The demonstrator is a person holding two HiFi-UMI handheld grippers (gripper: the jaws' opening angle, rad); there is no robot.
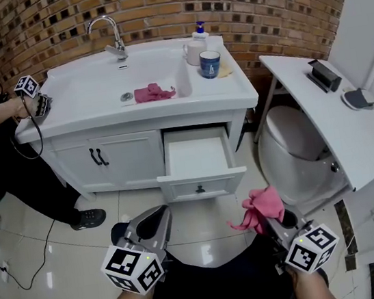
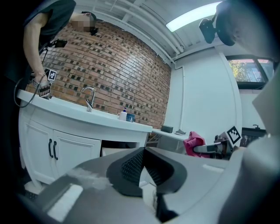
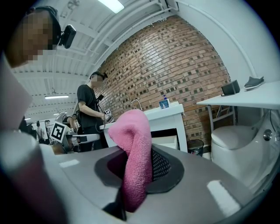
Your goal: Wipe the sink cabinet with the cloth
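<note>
Between the right tongs [image 1: 274, 221] the pink cloth [image 1: 260, 205] is sitting clamped, its loose end spilling up over the tips; the right gripper view is showing the fabric filling the gap between the pads [image 3: 162, 166]. Beside them the left tongs [image 1: 160, 215] are pressing together on nothing. Both are hovering low over the tiled floor [image 1: 70, 251], well apart from the sink cabinet [image 1: 122, 158], which is standing straight ahead with its long axis running left to right across the head view. The cloth-bearing right tongs are lining up with the open drawer [image 1: 198, 152] at the cabinet's right end, so I am judging them the nearer pair for a first wipe, with a forward reach needed. Only the head view is showing a second pink cloth [image 1: 153, 93] lying in the basin [image 1: 89, 90] and another person's hand [image 1: 21, 106] resting a gripper [image 1: 36, 101] on the desk [image 1: 234, 94] at its left edge; the left gripper view is giving the door fronts [image 2: 43, 151] side-on
</note>
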